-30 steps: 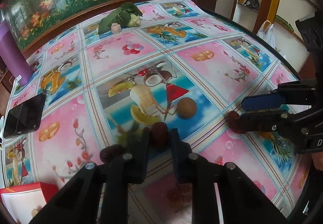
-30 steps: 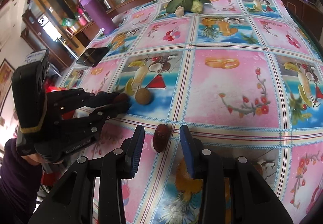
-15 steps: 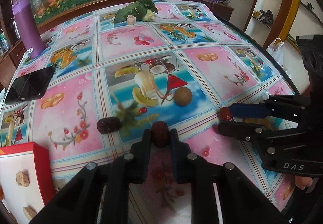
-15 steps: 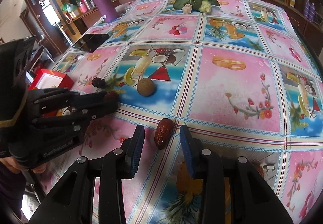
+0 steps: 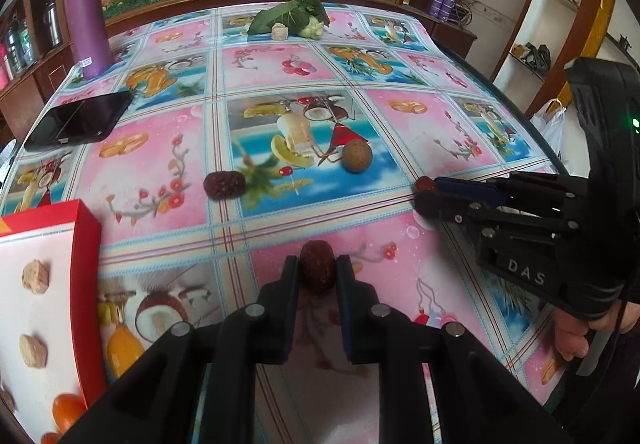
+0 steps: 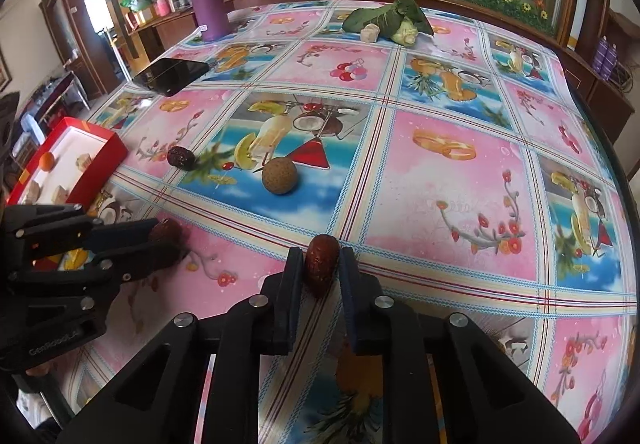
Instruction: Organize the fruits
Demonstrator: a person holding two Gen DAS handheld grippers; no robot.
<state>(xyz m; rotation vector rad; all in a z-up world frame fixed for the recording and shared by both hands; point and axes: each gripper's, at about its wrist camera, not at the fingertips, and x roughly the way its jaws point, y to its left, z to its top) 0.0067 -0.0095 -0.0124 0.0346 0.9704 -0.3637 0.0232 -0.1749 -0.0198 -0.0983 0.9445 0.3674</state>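
Now the left gripper [image 5: 318, 276] is clamped on a dark red wrinkled date [image 5: 317, 271], pinched between its black pads just above the pink-and-blue fruit-print tablecloth [image 5: 160, 167]. The right gripper [image 6: 320, 268] has just been closing & is now pressed tight on a second reddish-brown date [image 6: 322, 264], seen at approx. the tablecloth's striped seam. A third dark date [image 5: 224, 184] is left lying loose on the cloth, w/ a round brown rough-skinned fruit [image 5: 357, 156] well apart from it on the blue cocktail panel. A red-rimmed white cardboard box [image 6: 100, 153] is set at the table's left edge, w/ pale chunks & a small orange fruit [image 6: 47, 160] inside. A black phone [image 5: 80, 119] & a tall purple flask [image 5: 86, 15] are placed further back.
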